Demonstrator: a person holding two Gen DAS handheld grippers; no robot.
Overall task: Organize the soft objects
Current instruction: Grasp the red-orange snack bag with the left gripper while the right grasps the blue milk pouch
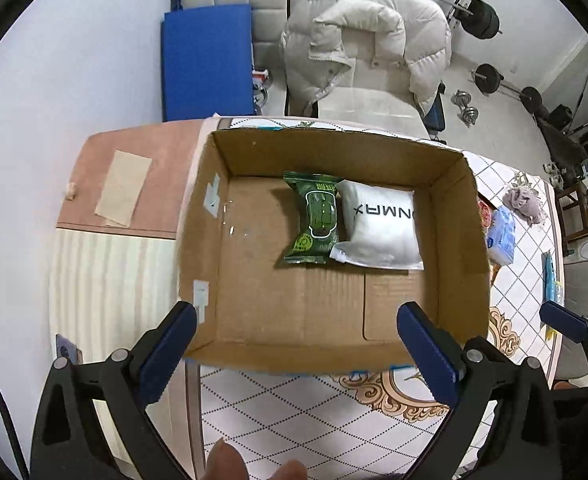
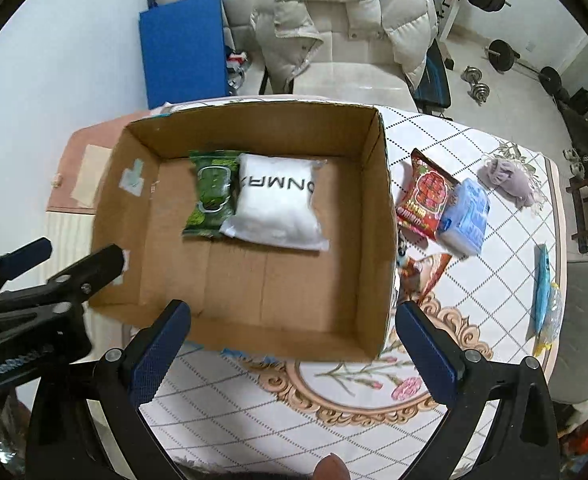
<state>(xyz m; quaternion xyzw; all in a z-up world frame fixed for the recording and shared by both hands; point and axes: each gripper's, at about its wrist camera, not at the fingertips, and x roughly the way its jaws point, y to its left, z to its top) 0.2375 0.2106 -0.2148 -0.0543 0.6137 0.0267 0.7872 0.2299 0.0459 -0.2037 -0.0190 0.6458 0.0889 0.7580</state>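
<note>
- Both grippers hover empty above the near rim of an open cardboard box [image 2: 374, 216] on a patterned tablecloth [image 2: 490, 272]; the left gripper [image 1: 296, 344] and the right gripper [image 2: 294, 340] each have their blue fingers spread wide, pinching nothing.
- Two soft items lie side by side and touching against the box's far wall: a green pack [image 2: 211, 194] to the left, a white pouch [image 2: 277, 204] to the right. The near half of the box floor is bare.
- Four soft items wait on the cloth to the right of the box: a red packet [image 2: 424, 196], a blue tissue pack [image 2: 466, 216] leaning on it, a second reddish snack bag [image 2: 426, 270] just beside the box wall, and a grey cloth bundle [image 2: 508, 180] farther off.
- The step in hand looks like the next pickup, and the right gripper sits nearer those items.
- The tissue pack overlaps the red packet, so it probably wants lifting first, gripped across its short width so the pack does not fold.
- Pinching gently would matter: all of these will squash or slip under a hard squeeze.
- The box wall stands tall beside the snack bag; lifting well above the rim before crossing would keep the load from snagging.
- Setting items in the bare near half would keep the row tidy.
</note>
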